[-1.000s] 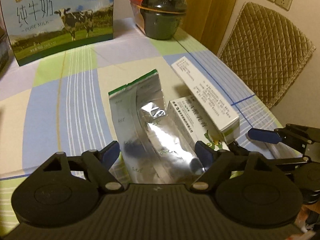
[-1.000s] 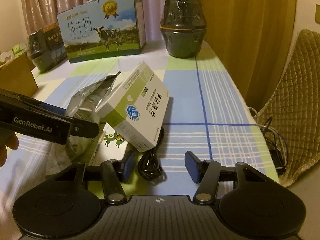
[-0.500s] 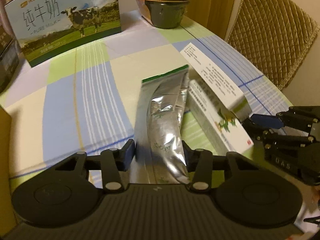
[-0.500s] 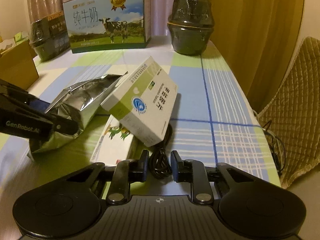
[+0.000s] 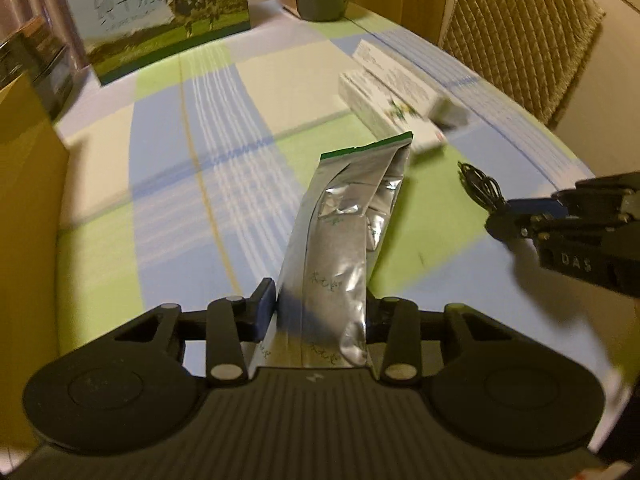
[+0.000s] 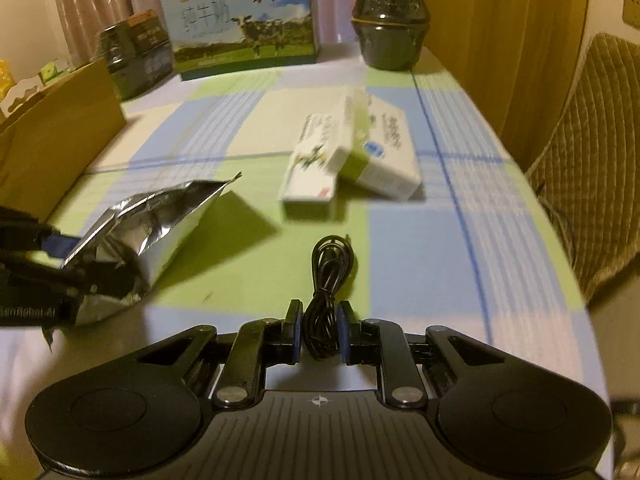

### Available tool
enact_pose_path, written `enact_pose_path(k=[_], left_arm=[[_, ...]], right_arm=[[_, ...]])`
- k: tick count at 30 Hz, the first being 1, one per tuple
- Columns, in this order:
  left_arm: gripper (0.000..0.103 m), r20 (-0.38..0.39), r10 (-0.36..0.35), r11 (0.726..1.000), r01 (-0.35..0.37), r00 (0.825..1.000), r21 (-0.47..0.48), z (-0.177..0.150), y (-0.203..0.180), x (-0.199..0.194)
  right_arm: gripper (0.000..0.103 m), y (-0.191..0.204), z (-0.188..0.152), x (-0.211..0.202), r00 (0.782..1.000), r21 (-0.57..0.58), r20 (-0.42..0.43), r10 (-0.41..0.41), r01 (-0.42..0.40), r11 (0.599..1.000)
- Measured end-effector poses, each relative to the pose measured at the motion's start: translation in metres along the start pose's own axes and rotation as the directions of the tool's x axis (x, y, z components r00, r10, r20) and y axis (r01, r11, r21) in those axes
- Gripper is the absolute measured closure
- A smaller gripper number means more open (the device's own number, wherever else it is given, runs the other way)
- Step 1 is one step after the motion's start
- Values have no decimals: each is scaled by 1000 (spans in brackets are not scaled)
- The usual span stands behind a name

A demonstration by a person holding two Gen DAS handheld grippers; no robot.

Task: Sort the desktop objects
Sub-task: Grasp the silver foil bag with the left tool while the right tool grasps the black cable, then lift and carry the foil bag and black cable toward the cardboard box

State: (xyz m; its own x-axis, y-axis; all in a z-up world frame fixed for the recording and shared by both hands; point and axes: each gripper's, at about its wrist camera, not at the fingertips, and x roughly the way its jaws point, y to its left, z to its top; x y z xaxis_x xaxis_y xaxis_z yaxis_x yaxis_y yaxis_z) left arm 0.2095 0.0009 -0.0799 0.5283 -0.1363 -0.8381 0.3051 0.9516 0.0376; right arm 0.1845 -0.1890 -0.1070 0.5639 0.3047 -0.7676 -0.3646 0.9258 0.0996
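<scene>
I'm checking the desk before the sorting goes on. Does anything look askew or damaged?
Yes. Two medicine boxes sit untidily: the green-and-white box leans tilted over the flatter box. The foil pouch, pinched in the left hand-held gripper whose jaws are closing, is creased. Nothing is spilled.

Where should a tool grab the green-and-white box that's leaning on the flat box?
Probably the near short end, coming from the near side, one finger above and one below. The box lies tilted, one long edge propped on the flat box, so that end seems lifted off the table on the propped side. Its broad face looks too wide to span. Blur hides how much gap there is.
</scene>
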Motion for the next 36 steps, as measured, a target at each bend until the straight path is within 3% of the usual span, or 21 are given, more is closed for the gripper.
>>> enact_pose_path(k=[6, 8, 13, 16, 18, 26, 28, 29, 36], left_arm=[[61, -57, -36, 999, 36, 998, 13, -36, -8, -33], [49, -75, -46, 998, 49, 996, 36, -35, -7, -38], [36, -120, -90, 990, 102, 989, 99, -21, -8, -34], [36, -155, -103, 984, 123, 982, 130, -8, -9, -20], [36, -184, -113, 980, 140, 976, 138, -1, -9, -10], [42, -260, -102, 969, 155, 960, 192, 4, -13, 14], [49, -259, -119, 970, 168, 959, 174, 5, -11, 15], [56, -252, -123, 972, 168, 960, 164, 5, -9, 14], [62, -228, -90, 989, 114, 970, 96, 2, 7, 6]], right_arm=[[89, 24, -25, -21, 1000, -9, -14, 24, -24, 1000], [89, 30, -30, -25, 1000, -25, -14, 20, -20, 999], [87, 33, -37, -30, 1000, -31, -6, 10, -11, 999], [71, 31, -36, -29, 1000, -29, -2, 9, -9, 1000], [54, 28, -37, -28, 1000, -15, 3, 0, 0, 1000], [50, 19, -33, -26, 1000, 26, 26, 9, -9, 1000], [50, 20, -31, -24, 999, 27, 31, 11, -12, 1000], [50, 21, -30, -23, 999, 23, 33, 14, -15, 1000], [50, 32, -28, -15, 999, -21, 40, 9, -8, 1000]])
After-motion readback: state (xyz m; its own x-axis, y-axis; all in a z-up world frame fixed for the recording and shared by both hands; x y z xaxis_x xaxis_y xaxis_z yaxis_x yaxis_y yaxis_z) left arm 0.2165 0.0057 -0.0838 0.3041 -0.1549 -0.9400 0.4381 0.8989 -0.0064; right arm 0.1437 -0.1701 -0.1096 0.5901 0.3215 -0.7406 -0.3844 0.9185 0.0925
